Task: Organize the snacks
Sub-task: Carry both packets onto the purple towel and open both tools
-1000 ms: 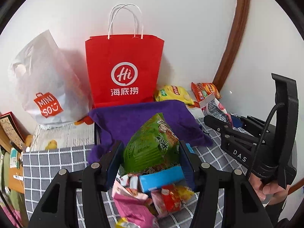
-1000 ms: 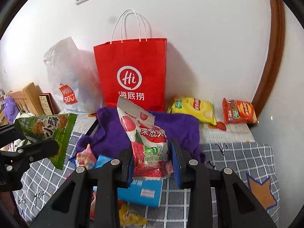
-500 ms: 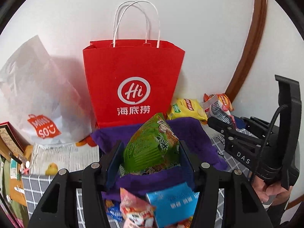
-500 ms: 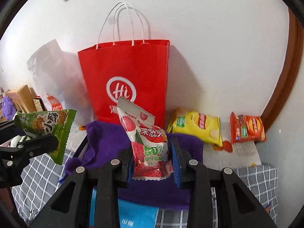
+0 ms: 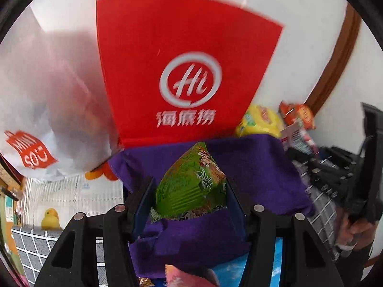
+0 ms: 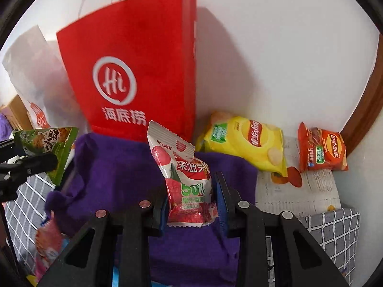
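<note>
Snacks ride in both my grippers. My left gripper (image 5: 190, 199) is clenched on a puffy green foil snack packet (image 5: 191, 186); my right gripper (image 6: 190, 202) is clenched on a white and red lychee candy pouch (image 6: 185, 186). Over the last second both have travelled forward and dipped, so the purple cloth-lined bin (image 6: 115, 167) and the red paper carrier bag (image 5: 182, 71) behind it now loom closer. I judge the drop into the bin comes next; neither packet is released yet.
</note>
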A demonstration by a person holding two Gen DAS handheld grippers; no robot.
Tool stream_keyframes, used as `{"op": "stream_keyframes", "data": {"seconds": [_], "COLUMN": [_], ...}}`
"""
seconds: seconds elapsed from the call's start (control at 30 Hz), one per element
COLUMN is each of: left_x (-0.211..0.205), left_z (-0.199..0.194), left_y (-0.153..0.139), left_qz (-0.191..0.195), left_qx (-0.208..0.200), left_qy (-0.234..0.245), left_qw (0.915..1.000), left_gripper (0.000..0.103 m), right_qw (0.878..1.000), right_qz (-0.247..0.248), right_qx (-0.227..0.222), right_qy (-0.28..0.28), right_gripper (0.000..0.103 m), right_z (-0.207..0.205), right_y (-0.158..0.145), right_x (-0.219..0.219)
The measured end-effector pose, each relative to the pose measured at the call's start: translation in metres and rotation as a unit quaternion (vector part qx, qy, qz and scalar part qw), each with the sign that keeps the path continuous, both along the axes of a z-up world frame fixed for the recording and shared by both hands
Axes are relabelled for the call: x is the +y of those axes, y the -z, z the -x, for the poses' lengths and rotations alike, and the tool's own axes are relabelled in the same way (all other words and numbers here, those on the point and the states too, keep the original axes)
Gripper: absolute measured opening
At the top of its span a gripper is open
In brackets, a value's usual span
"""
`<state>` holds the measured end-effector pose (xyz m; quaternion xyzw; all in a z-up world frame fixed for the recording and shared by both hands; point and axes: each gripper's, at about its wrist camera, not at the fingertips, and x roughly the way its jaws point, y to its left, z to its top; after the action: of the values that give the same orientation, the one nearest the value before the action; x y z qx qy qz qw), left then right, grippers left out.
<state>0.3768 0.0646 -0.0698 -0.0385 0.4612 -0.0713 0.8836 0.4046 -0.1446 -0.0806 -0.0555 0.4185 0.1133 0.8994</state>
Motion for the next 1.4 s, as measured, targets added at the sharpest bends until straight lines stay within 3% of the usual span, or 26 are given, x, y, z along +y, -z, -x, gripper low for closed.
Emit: {"op": "stream_keyframes", "data": {"seconds": [0.37, 0.83, 1.07, 1.2, 1.4], "left_x": [0.010, -0.003, -0.010, -0.016, -0.019], "left_z": [-0.017, -0.028, -0.029, -0.030, -0.031], "left_y": [0.025, 0.063, 0.073, 0.077, 0.077], "left_qz": [0.022, 0.015, 0.004, 0.004, 0.003], "left_qx": [0.034, 0.104, 0.122, 0.123, 0.122], "left_qy": [-0.015, -0.007, -0.004, 0.002, 0.006], "left_qw": [0.9991, 0.9944, 0.9926, 0.9924, 0.9925], "left_gripper": [0.055, 0.055, 0.056, 0.056, 0.056], "right_qw": [0.999, 0.992, 0.992, 0.991, 0.992], "right_qz": [0.009, 0.037, 0.046, 0.049, 0.054], "right_qx": [0.048, 0.119, 0.121, 0.124, 0.112], "right_qy": [0.001, -0.001, -0.006, -0.007, -0.014], "right_gripper": [0.033, 0.033, 0.033, 0.038, 0.056], "right_z": [-0.018, -0.030, -0.029, -0.030, -0.029], "right_y": [0.034, 0.082, 0.088, 0.087, 0.078], "right_x": [-0.003, 0.012, 0.014, 0.016, 0.018]}}
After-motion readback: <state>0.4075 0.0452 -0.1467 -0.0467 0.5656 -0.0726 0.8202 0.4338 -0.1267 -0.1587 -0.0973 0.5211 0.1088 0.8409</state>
